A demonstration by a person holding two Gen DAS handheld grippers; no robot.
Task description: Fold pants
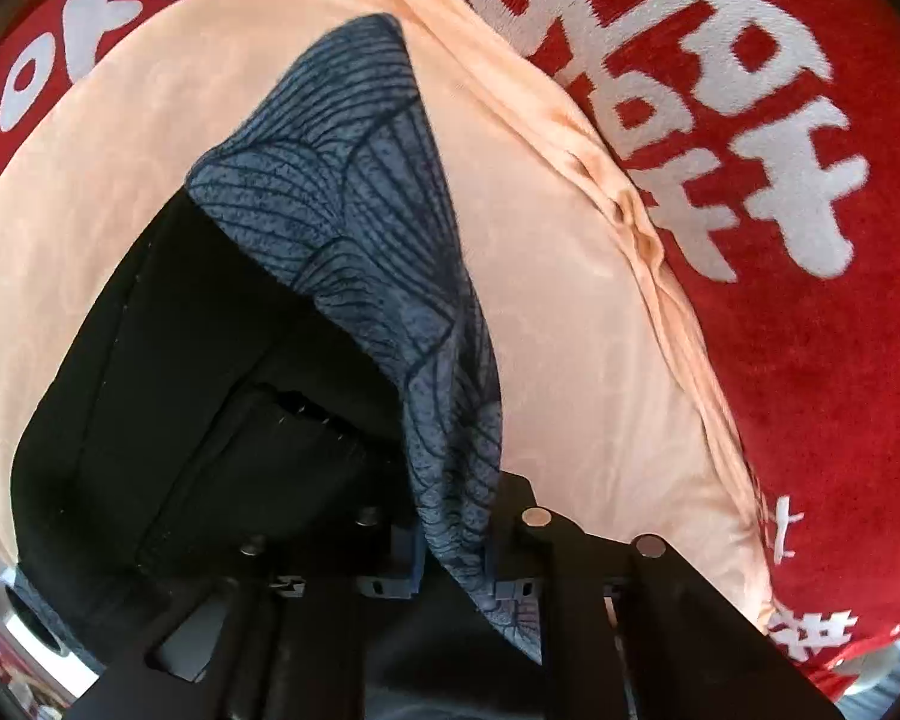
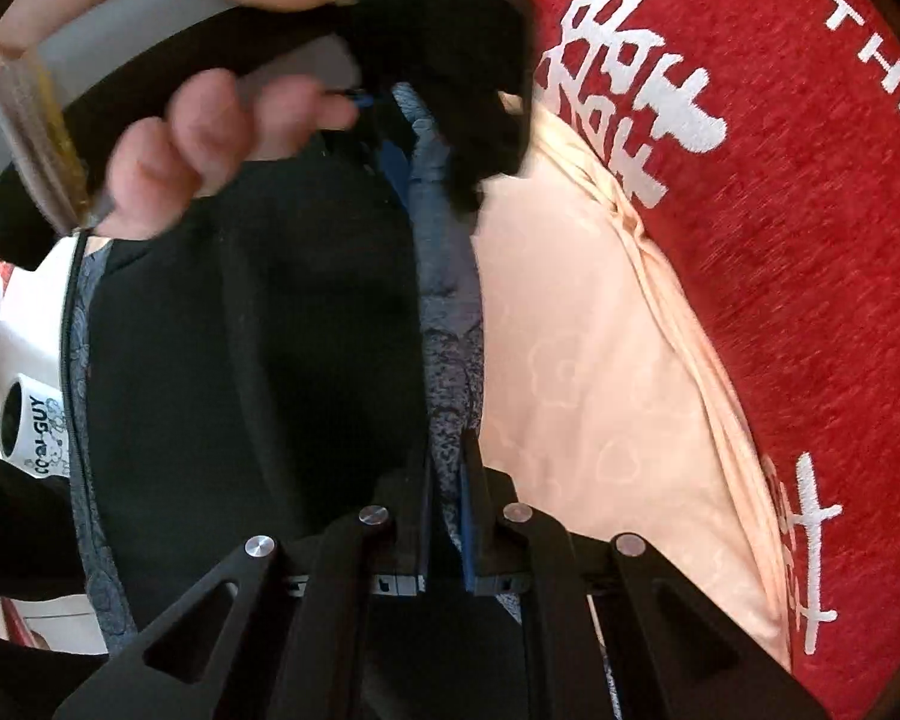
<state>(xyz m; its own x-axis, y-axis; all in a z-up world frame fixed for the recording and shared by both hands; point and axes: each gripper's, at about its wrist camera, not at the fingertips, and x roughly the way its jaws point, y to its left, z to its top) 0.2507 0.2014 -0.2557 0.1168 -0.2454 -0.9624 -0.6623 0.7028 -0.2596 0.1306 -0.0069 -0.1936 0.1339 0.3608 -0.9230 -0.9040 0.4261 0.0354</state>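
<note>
Where the pants point(image 1: 354, 228) hang, a blue-grey leaf-print edge w/ black lining runs straight out from the left gripper point(image 1: 453, 564), lifted above the peach sheet point(image 1: 570, 312). Left fingers point(image 1: 411, 564) are nearly closed, cloth pinched between them; long axis of the held edge lies fwd along the fingers, toward upper left of the left wrist view.

Right wrist view: same pants point(image 2: 450, 312), edge strip running fwd from the right gripper point(image 2: 444, 540), whose fingers point(image 2: 467, 540) are likewise nearly closed on the fabric. Strip ends at the other gripper, seen dark and blurred at top centre, w/ the person's left hand point(image 2: 210, 138) wrapped round its handle. Both grips thus sit on one edge, stretched between them; neither is clearly nearer the fold line. Judgement: next move turns on carrying this taut edge across and down onto the sheet.

Beyond: red blanket point(image 1: 810, 360) w/ white characters under the sheet. A mug point(image 2: 30, 426) marked "COOL GUY" at left.

Hidden: legs, waistband and overall lie of the pants, cut off by lining and gripper bodies. Motion blur obscures the far grip.
</note>
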